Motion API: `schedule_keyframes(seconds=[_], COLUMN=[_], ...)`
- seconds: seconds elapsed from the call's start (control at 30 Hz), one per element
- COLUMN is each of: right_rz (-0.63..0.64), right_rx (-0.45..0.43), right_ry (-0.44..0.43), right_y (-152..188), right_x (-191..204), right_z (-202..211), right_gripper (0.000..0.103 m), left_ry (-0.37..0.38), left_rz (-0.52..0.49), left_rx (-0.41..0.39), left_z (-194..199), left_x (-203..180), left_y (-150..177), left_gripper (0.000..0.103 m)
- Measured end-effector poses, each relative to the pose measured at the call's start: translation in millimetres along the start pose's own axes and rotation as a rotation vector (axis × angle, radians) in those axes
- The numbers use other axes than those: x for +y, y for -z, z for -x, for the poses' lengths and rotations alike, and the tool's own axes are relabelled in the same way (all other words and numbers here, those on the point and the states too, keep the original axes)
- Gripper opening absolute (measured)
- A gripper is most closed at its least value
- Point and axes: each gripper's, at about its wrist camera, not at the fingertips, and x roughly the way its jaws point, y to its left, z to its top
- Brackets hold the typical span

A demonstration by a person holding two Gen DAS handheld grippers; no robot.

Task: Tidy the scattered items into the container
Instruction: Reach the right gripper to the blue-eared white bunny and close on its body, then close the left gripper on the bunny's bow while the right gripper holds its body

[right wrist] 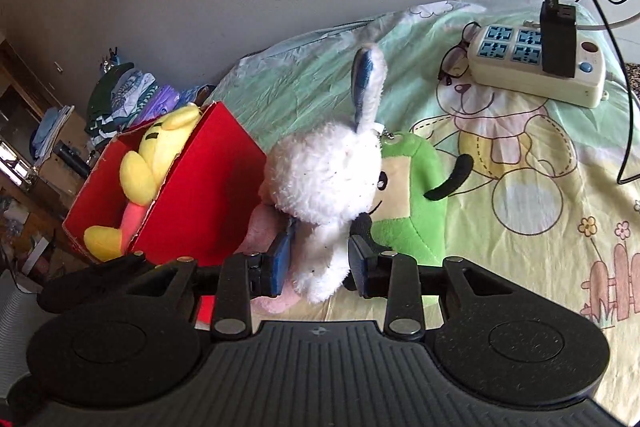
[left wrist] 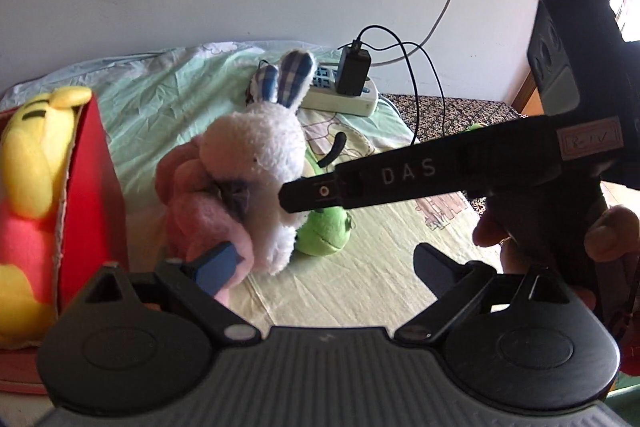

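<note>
A bed [right wrist: 520, 227] is carrying the toys; right tongs [right wrist: 316, 259] are pinching the white rabbit [right wrist: 324, 179] beside the red box [right wrist: 208, 195]; left tongs [left wrist: 320, 263] are gaping wide.

The box [right wrist: 192, 195] is sitting on the bed sheet [right wrist: 500, 227] at the left, with the bear plush [right wrist: 152, 163] lying inside it. Just right of the box the rabbit plush [right wrist: 324, 183] is standing between the right gripper [right wrist: 320, 263] fingers — its ears pointing up. The frog plush [right wrist: 412, 199] is lying right beside the rabbit, touching it, partly behind it in the left wrist view. Farther back on the sheet the power strip [right wrist: 536, 75] is resting with a charger [right wrist: 558, 39] plugged on top; glasses [right wrist: 456, 63] are lying at its left end.
</note>
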Motion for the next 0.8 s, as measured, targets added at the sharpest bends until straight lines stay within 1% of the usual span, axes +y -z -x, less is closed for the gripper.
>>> schedule_keyframes(seconds=[0.13,0.2,0.23,0.33,0.37,0.43,0.5,0.57,0.6,0.63,0.77,0.8], right_rz=[0.009,-0.001,-0.018,-0.072,-0.065,-0.013,0.050,0.051,0.040,0.031,0.002,-0.009], right_rx=[0.003,-0.009,-0.009,-0.001,0.004,0.012,0.015,0.031,0.035,0.036,0.023,0.024], right_ry=[0.005,0.012,0.001,-0.041,-0.040,-0.021,0.015,0.024,0.010,-0.002,-0.032,-0.040], right_y=[-6.1,-7.4,-8.2,-10.5,-11.5,-12.9,-13.5,-15.2,-15.8,-16.1,-15.6,-15.9], right_x=[0.2,-3.4,-7.6,-16.6,-15.7,-8.3,-2.7,-4.7,-7.0,-8.5,-14.3,-16.0], right_z=[-6.1,-4.0,-3.1,-5.1,-7.4,-13.9,-19.9,-26.3,-28.2,-29.1,-26.8,-26.8], right_gripper=[0.035,0.038,0.041,0.041,0.041,0.043,0.045,0.048,0.046,0.040,0.036,0.031], left_ry=[-0.013,-0.013,-0.015,-0.027,-0.028,-0.028,-0.029,-0.046,-0.052,-0.052,-0.055,-0.056], left_rz=[-0.007,-0.004,-0.009,-0.039,-0.048,-0.062,-0.070,-0.080,-0.081,-0.078,-0.068,-0.067], left_rx=[0.022,0.023,0.020,0.006,0.009,0.015,0.017,0.020,0.024,0.027,0.023,0.021], left_z=[-10.3,-11.8,-12.0,-12.6,-14.4,-17.8,-21.2,-23.7,-25.0,-25.8,-23.2,-23.1], left_x=[0.3,2.5,2.6,1.3,0.7,-0.8,-2.4,-2.1,-0.8,0.8,2.5,2.7], left_y=[3.1,1.9,1.1,0.6,1.0,1.6,0.8,-0.4,-0.6,-0.8,-1.1,-1.4], left_gripper=[0.095,0.095,0.095,0.098,0.099,0.099,0.098,0.098,0.098,0.098,0.098,0.098])
